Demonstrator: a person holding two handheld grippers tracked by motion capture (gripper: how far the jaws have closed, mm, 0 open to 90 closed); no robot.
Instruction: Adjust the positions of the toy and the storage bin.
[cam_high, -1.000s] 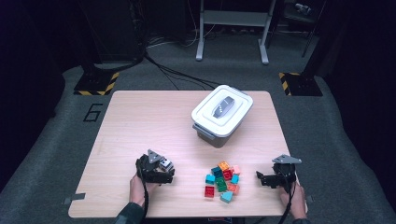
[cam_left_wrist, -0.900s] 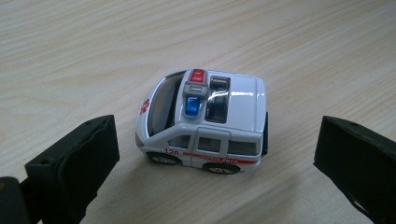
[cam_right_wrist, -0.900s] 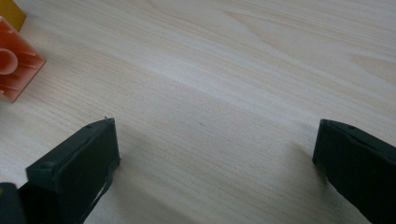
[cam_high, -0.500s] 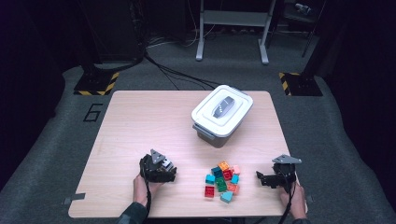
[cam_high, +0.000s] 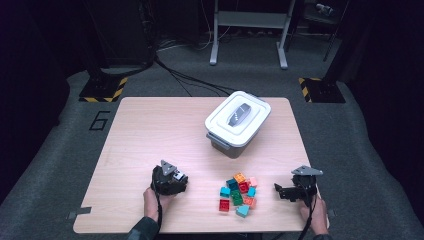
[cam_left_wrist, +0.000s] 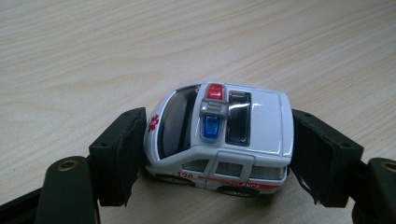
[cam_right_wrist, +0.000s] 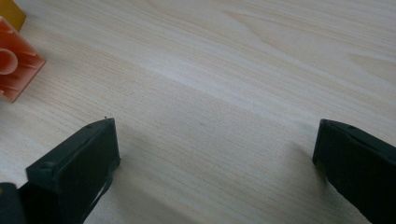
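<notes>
The left gripper (cam_left_wrist: 217, 154) has a toy ambulance (cam_left_wrist: 219, 140) between its jaws. The car sits on its wheels on the table (cam_high: 150, 130), lying crosswise to the jaws: its windscreen end meets the left finger (cam_left_wrist: 119, 154), and its rear end faces the right finger (cam_left_wrist: 324, 156). The left pad touches the car's front. On the right, the pad stands just beside the rear, and I cannot tell whether it presses on the car or leaves a thin gap. The red and blue roof lights sit midway between the fingers. In the high view the left gripper (cam_high: 170, 180) rests low on the near part of the table, held by the person's left hand (cam_high: 152, 200).

The right gripper (cam_right_wrist: 215, 154) stands wide open with nothing between its jaws, only bare wood. Beyond its left finger (cam_right_wrist: 77, 170), up and to the left, lies an orange block (cam_right_wrist: 16, 70), well apart from the finger. In the high view the right gripper (cam_high: 292, 190) points toward a pile of blocks (cam_high: 237, 192), which lies between the two grippers. A white box (cam_high: 237, 122) with its lid on stands farther off, beyond the pile.
</notes>
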